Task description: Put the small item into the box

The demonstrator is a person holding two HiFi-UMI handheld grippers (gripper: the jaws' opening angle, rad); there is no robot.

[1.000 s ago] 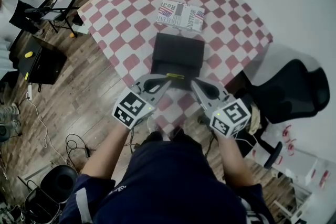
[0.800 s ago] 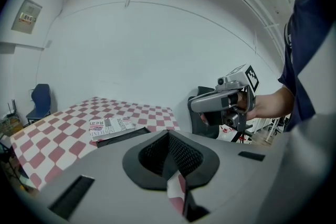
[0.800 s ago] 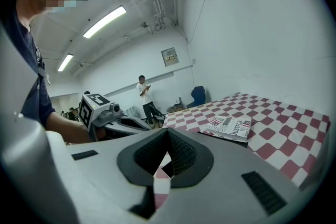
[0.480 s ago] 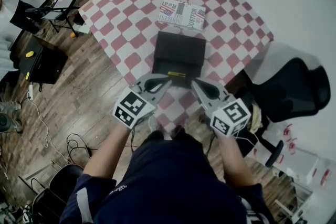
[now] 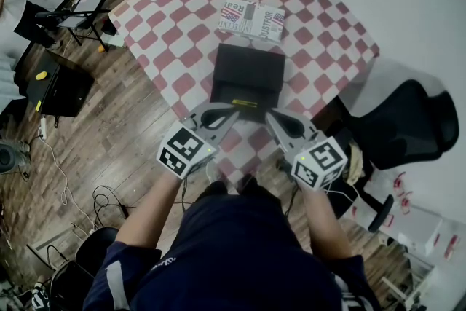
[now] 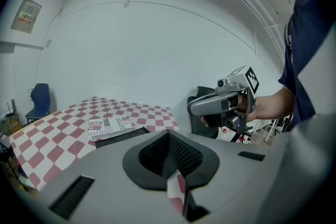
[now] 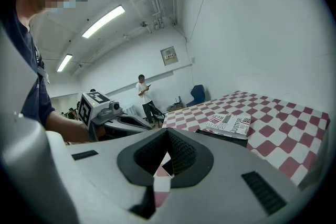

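A black box (image 5: 247, 73) lies flat on the red-and-white checkered table (image 5: 182, 25), with a thin yellow strip (image 5: 242, 105) at its near edge. Behind it rests a flat printed packet (image 5: 251, 22). My left gripper (image 5: 227, 115) and right gripper (image 5: 273, 119) hover side by side at the near table edge, just short of the box. Both are shut with nothing between the jaws. The left gripper view shows the packet (image 6: 111, 127), the box (image 6: 122, 135) and the right gripper (image 6: 210, 105). The right gripper view shows the packet (image 7: 229, 124) and the left gripper (image 7: 113, 122).
A black office chair (image 5: 408, 127) stands right of the table. On the wooden floor at left are a black case (image 5: 58, 87), folding chairs (image 5: 76, 11) and cables (image 5: 102, 200). A person (image 7: 143, 93) stands far off in the right gripper view.
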